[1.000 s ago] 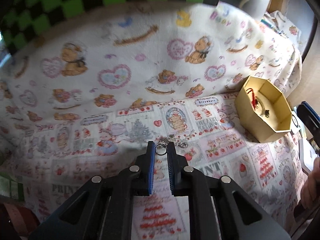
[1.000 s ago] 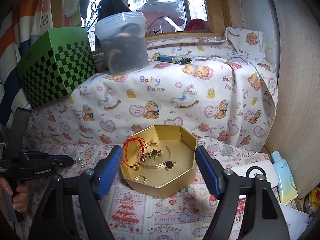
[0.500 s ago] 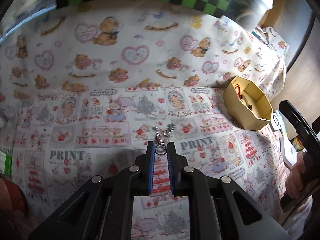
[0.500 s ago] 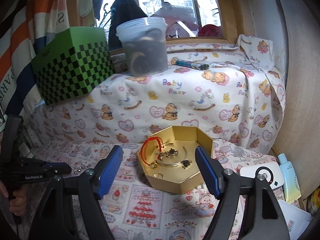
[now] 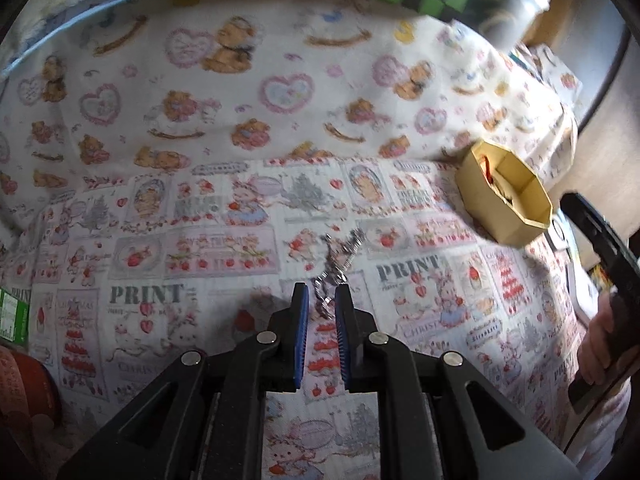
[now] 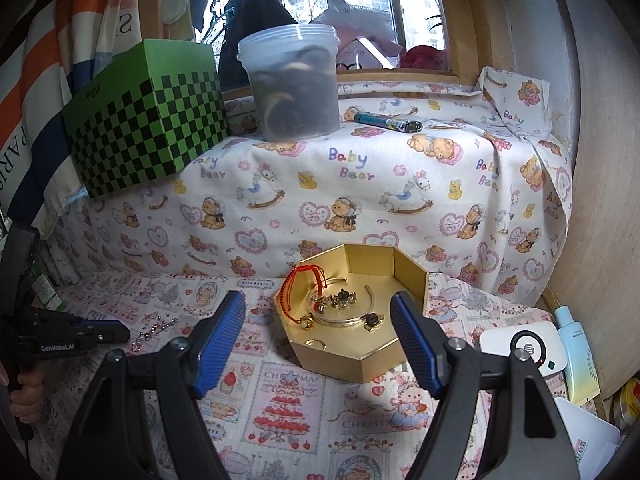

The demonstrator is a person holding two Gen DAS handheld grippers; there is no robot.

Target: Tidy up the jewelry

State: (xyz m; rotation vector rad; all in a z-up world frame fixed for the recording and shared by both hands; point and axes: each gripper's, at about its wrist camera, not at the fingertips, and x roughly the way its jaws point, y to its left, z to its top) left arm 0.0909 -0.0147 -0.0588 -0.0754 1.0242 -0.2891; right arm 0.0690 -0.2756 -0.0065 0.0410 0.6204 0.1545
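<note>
A silver chain with small charms (image 5: 340, 256) lies on the printed cloth; it also shows in the right wrist view (image 6: 154, 330). My left gripper (image 5: 321, 292) has its jaws narrowly apart with the near ring of the chain between the fingertips; the pads do not visibly press it. A gold octagonal box (image 6: 352, 316) holds a red cord bracelet (image 6: 304, 288), a clear bangle and several small pieces. My right gripper (image 6: 318, 312) is wide open and empty, hovering just in front of the box. The box also shows in the left wrist view (image 5: 504, 200).
A green checkered box (image 6: 148, 116) and a clear plastic tub (image 6: 294, 80) stand on the raised cloth-covered ledge behind, with a pen (image 6: 388, 122). A white device (image 6: 524, 348) and a tube (image 6: 576, 344) lie at the right by the wall.
My left gripper has pulled back along the cloth, and the chain has come with it, stretched out toward me. The right gripper has drawn back a little from the box.
</note>
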